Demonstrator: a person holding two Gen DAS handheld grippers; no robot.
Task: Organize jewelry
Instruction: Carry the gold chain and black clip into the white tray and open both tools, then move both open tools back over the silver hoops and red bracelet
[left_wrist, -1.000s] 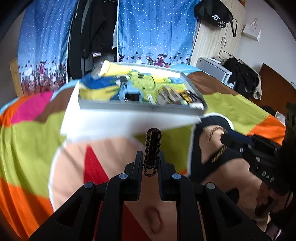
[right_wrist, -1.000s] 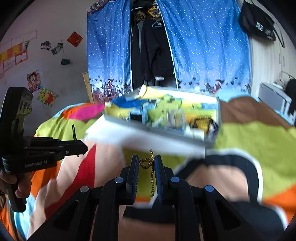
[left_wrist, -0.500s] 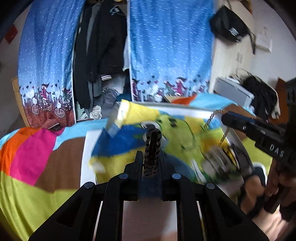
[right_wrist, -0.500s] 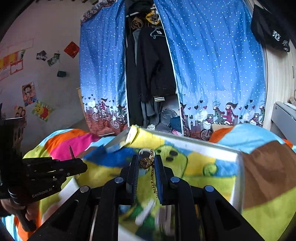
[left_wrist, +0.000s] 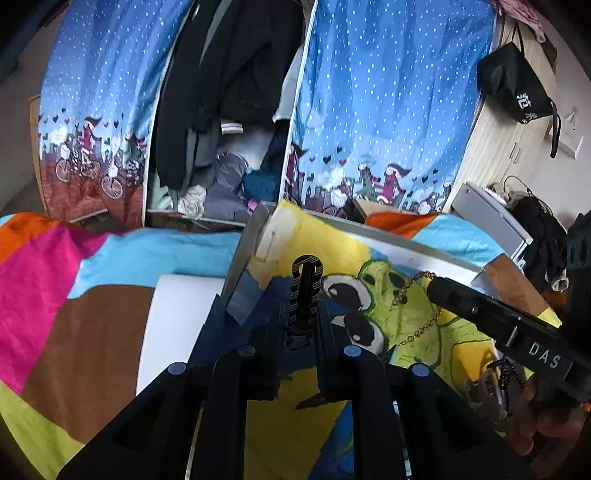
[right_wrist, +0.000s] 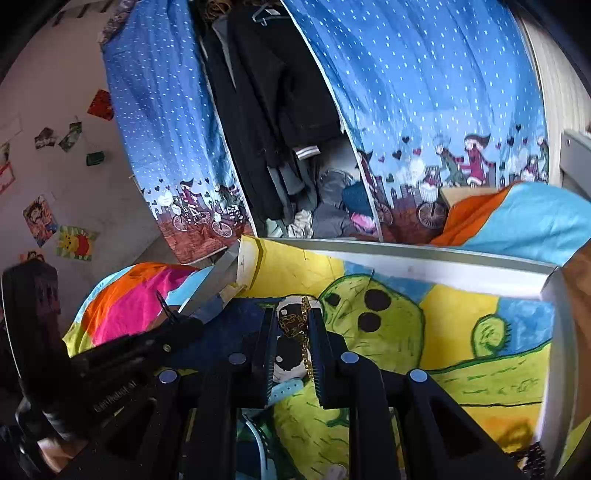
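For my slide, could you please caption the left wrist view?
Left gripper holds a black bracelet over the box; right gripper dangles a gold chain.

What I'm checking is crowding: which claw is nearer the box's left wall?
Left. The left claw, gripping a black bracelet, is just inside that wall; the right claw, gripping a gold chain, is farther right.

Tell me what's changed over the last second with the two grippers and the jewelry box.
Both grippers moved forward from short of the box to over its cartoon-lined inside. Nothing was let go: the left gripper stays shut on the dark striped bracelet, and the right gripper on the gold chain. The box stayed on the colourful bedspread.
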